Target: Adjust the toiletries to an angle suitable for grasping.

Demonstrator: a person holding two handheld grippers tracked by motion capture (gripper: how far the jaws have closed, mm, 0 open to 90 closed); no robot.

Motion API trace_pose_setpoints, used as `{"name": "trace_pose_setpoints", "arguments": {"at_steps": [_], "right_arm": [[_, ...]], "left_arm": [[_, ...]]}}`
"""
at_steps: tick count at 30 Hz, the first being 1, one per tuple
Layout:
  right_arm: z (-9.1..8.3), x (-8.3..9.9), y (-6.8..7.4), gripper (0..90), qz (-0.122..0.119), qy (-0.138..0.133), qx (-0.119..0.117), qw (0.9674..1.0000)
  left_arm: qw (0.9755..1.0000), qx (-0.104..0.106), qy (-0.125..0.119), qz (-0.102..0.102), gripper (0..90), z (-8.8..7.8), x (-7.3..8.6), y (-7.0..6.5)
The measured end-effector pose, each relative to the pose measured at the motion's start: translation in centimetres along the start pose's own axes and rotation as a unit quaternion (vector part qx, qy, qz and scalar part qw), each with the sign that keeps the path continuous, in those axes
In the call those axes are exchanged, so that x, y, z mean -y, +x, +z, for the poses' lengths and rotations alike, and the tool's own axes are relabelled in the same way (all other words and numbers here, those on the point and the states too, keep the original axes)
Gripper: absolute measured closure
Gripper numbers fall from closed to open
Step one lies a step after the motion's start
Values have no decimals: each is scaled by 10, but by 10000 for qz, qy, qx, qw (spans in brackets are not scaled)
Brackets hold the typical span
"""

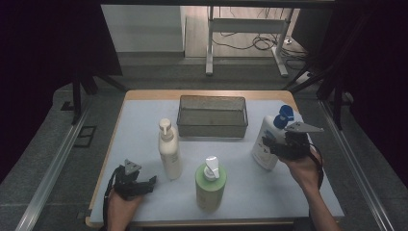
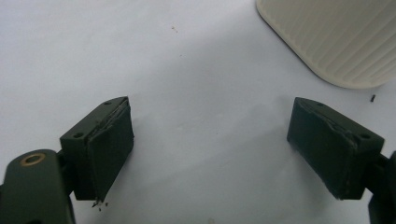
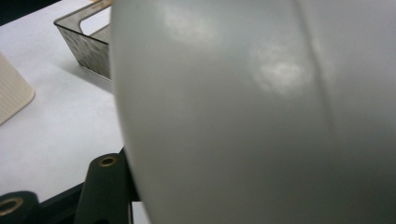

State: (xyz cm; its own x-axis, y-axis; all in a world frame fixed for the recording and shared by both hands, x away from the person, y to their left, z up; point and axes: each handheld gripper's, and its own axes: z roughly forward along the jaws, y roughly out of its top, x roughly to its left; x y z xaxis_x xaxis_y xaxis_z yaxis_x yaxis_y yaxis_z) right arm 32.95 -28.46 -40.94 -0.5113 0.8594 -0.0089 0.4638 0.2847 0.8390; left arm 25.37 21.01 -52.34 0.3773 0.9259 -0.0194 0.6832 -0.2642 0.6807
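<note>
gripping white bottle (image 1: 266,144), right gripper (image 1: 279,147)

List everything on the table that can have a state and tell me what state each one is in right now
white bottle with blue pump: upright, right gripper closed around its body.
cream pump bottle: upright, untouched.
green pump bottle: upright, untouched.
mesh basket: nothing seen inside.
left gripper: jaws wide open over the bare mat, holding nothing.

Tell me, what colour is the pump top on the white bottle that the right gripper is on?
Blue; the pump top shows best in the high view.
</note>
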Motion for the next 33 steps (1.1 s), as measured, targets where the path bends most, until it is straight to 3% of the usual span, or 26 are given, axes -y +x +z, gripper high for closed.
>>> {"name": "trace_pose_setpoints", "arguments": {"at_steps": [12,33], "right_arm": [[-6,-18,8,408,-22,-75,-187,9998],[5,-50,29,408,-91,-76,-528,9985]], "left_arm": [[10000,1,2,0,144,0,0,0],[10000,-4,-10,-9,143,0,0,0]]}}
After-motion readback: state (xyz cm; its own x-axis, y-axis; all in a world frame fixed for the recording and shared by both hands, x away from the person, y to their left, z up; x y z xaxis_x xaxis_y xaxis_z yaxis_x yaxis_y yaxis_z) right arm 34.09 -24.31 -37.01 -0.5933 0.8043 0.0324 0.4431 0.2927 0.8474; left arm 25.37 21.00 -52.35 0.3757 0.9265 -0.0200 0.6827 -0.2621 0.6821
